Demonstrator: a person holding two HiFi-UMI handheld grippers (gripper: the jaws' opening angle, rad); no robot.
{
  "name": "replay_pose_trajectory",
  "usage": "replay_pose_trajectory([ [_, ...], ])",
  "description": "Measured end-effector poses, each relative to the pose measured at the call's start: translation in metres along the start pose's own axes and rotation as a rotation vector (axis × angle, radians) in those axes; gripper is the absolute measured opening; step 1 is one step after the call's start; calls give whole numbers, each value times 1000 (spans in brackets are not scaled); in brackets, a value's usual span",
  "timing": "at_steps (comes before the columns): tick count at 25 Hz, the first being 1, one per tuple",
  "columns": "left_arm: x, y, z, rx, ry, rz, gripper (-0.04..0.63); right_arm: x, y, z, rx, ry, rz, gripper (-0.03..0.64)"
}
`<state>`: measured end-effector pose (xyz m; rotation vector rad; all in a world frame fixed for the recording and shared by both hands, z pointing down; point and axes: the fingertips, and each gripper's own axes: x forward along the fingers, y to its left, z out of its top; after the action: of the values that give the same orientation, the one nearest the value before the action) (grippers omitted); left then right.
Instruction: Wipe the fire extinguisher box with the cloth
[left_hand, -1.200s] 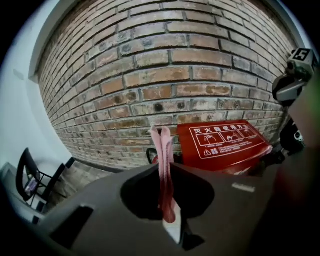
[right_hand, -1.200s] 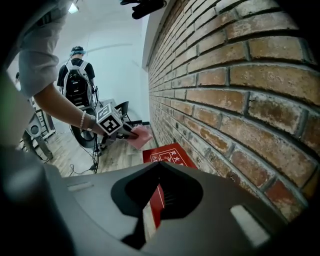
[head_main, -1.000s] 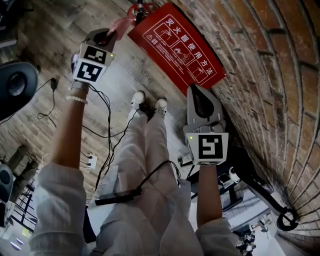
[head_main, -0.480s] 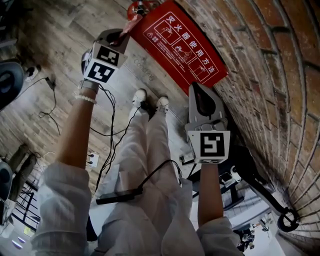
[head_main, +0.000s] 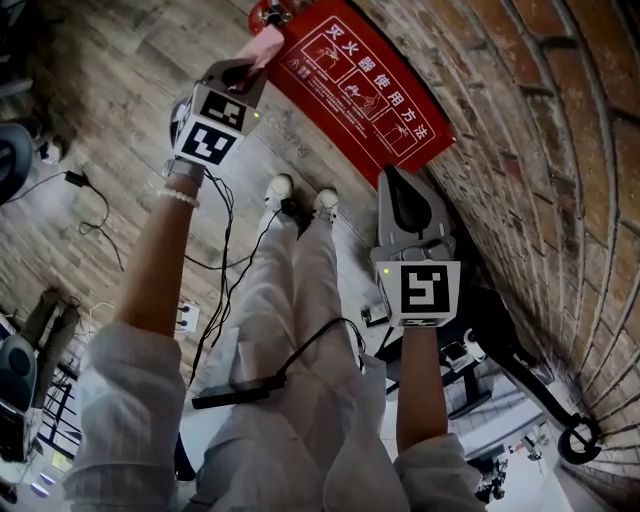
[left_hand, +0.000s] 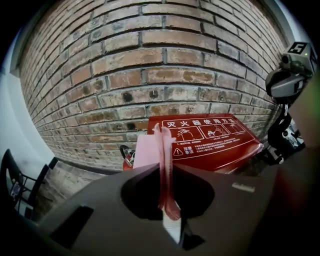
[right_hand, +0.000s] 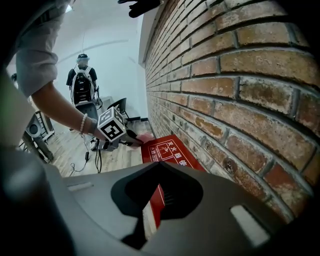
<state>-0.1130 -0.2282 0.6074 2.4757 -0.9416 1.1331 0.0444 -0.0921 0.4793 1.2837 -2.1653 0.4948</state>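
Moved closer to the wall, the left gripper (head_main: 243, 70) has its jaws clamped on the pink cloth (head_main: 263, 44), at the far end of the red fire extinguisher box (head_main: 365, 95). That box lies on the plank floor (head_main: 100, 110) against the brick wall (head_main: 540, 150). Above the box's near end, the right gripper (head_main: 388, 175) hovers, jaws together and empty.
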Motion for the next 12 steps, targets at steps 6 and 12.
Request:
replay_pose_trajectory([
  [6, 2, -9, 1, -7, 1, -3, 9, -3, -1, -5, 5, -1, 4, 5],
  [12, 4, -25, 3, 29, 7, -17, 9, -8, -4, -7, 6, -4, -1, 5],
])
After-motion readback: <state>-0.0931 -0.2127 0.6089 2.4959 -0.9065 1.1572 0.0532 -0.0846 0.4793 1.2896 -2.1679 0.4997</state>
